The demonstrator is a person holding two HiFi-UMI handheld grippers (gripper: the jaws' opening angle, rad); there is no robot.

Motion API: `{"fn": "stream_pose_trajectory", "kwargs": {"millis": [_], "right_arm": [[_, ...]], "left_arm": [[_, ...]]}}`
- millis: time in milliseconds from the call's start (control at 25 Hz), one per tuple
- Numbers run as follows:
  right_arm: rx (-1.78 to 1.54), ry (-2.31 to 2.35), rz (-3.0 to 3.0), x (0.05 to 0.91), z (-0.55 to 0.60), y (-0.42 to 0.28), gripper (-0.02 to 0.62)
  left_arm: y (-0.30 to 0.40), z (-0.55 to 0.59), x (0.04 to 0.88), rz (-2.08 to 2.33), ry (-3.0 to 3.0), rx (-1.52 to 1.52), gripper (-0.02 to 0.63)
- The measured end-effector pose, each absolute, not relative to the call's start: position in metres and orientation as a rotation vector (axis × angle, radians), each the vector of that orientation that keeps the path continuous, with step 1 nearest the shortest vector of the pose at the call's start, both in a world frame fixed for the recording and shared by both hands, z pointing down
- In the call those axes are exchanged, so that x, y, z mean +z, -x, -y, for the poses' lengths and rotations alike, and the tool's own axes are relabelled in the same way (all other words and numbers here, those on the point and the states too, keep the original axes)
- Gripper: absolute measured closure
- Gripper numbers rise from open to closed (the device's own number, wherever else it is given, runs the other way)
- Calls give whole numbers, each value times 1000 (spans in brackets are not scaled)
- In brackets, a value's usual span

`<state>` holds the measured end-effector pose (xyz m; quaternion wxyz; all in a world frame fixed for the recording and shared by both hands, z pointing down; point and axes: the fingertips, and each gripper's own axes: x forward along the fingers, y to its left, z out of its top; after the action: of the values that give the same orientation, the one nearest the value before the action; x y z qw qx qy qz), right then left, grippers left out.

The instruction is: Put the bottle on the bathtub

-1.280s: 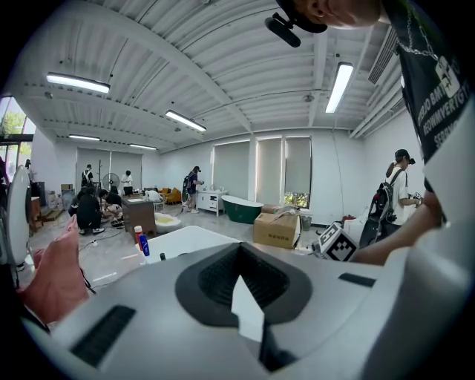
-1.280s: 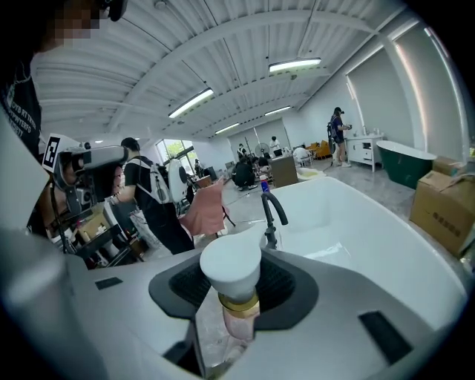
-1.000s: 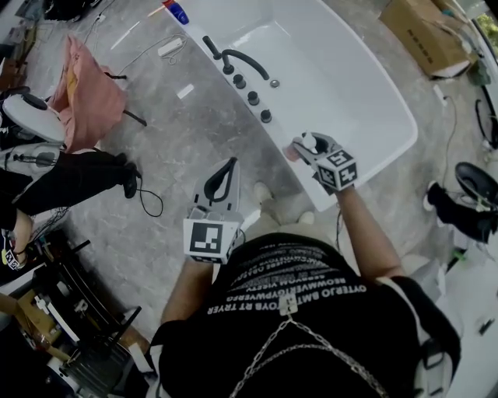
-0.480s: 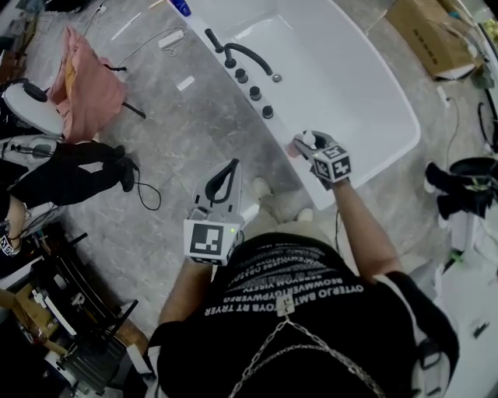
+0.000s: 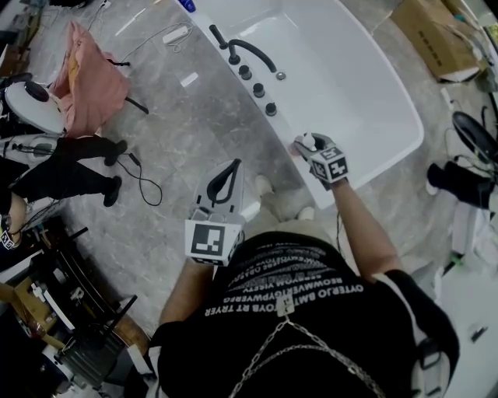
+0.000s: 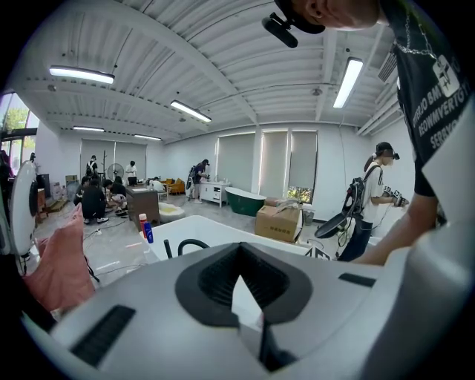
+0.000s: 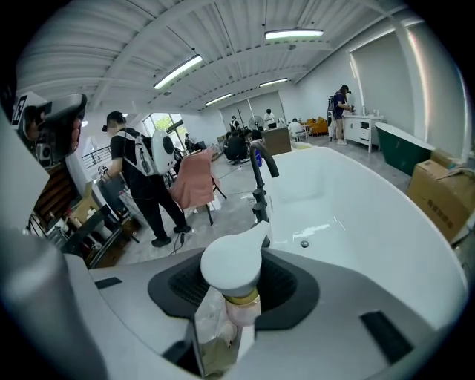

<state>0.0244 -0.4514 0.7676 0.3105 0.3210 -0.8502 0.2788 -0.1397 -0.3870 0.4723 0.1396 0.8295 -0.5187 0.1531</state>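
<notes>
A small pump bottle [image 7: 236, 297] with a white pump head and a pinkish body is clamped between the jaws of my right gripper [image 7: 226, 326]. In the head view that right gripper [image 5: 306, 149] holds the bottle [image 5: 310, 141] over the near rim of the white bathtub [image 5: 282, 140], close to its near corner. I cannot tell whether the bottle touches the rim. My left gripper [image 5: 233, 165] hangs over the grey floor to the left of the tub. Its jaws are shut with nothing between them, as the left gripper [image 6: 241, 297] view confirms.
A black faucet [image 5: 249, 50] and several black knobs [image 5: 259, 91] stand along the tub rim beyond the bottle. A blue bottle [image 5: 187, 4] sits at the far end. A pink cloth on a chair [image 5: 89, 78], a person's legs [image 5: 70, 167], a floor cable [image 5: 144, 183] and a cardboard box [image 5: 436, 35] surround the tub.
Both grippers have hardly moved; the right one still holds the bottle by the tub rim. The person at the left has stepped, their legs shifting.
</notes>
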Motion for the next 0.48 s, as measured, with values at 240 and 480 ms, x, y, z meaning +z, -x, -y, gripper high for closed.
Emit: {"fn": "stream_pose_trajectory", "kwargs": {"millis": [240,480], "right_arm": [[715,-827,2234,779,443,-25,439],[665,-799,2240,779,436,-24,437]], "left_arm": [[142,384,471,1507,-2387,444,604],[139,379,468,1515,-2396,439,604]]}}
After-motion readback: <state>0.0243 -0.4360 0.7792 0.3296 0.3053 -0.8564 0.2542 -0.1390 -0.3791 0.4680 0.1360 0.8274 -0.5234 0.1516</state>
